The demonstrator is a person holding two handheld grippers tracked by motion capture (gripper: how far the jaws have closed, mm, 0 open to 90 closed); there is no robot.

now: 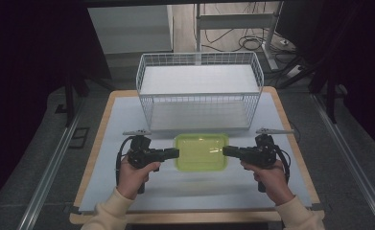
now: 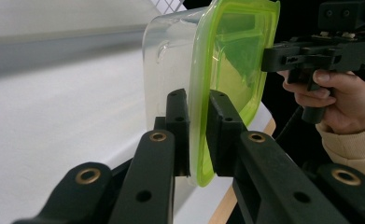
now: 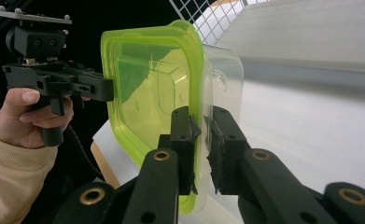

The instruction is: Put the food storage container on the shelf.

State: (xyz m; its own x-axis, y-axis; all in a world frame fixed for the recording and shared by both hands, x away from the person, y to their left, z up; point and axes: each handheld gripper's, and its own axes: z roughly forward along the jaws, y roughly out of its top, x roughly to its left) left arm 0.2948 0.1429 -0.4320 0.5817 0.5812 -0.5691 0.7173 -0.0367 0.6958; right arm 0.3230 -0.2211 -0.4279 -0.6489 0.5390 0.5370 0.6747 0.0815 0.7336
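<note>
A clear plastic container with a lime-green lid (image 1: 200,152) hangs just above the white mat, in front of the wire basket. My left gripper (image 1: 174,153) is shut on the lid's left rim and my right gripper (image 1: 226,151) is shut on its right rim. In the left gripper view the container (image 2: 217,60) stands edge-on, its rim pinched by my left gripper (image 2: 198,135). In the right gripper view the lid (image 3: 157,88) faces the camera and my right gripper (image 3: 202,149) clamps its rim. Each gripper view also shows the opposite hand and its gripper farther off.
A white wire basket (image 1: 199,91) with two tiers stands at the back of the table. The white mat (image 1: 127,191) covers the wooden tabletop (image 1: 87,191). Cables and a desk frame lie on the floor beyond.
</note>
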